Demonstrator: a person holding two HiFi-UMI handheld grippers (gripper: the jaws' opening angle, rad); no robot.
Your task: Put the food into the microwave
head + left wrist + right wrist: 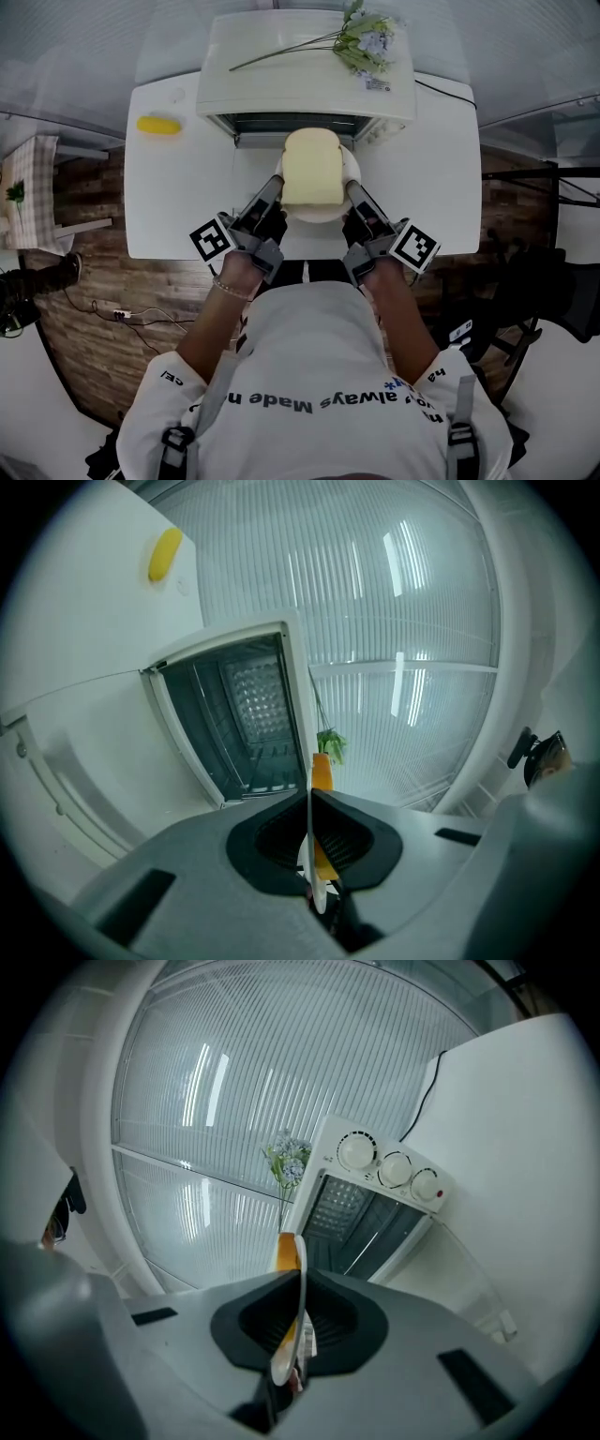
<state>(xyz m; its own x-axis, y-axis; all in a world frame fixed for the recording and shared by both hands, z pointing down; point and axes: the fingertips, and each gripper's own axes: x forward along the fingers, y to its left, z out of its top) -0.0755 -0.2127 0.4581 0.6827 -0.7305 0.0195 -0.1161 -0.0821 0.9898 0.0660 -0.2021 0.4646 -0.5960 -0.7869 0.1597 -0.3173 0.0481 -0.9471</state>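
The left tongs [277, 184] are pressed together on the left rim of a white plate [320, 215]. The right tongs [353, 188] pinch the opposite rim in the same way. In the left gripper view, the left tongs [310, 797] have the plate's thin white edge [318, 892] caught between their dark pads. An orange strip of crust [322, 772] shows just past the tips. The right gripper view shows the same thing mirrored: the right tongs [298, 1281] are clamped on the plate edge [281, 1358], with crust [285, 1251] above it.

A thick pale slice of bread [312, 167] lies flat on the plate, at the centre of the head view, and covers most of it. Plate and bread are held between the two tongs, just in front of the microwave's dark opening and not inside it.

The white microwave [300, 84] sits at the top centre of the head view with its mouth open toward the person [319, 375]. In the right gripper view its three round knobs [394, 1168] run along the upper right. In the left gripper view its cavity [234, 714] and wire rack show left of centre.

A sprig of flowers [366, 37] lies across the microwave's top, toward the upper right. A small yellow thing [158, 124] lies on the white counter [169, 197] at the upper left, well apart from the plate.
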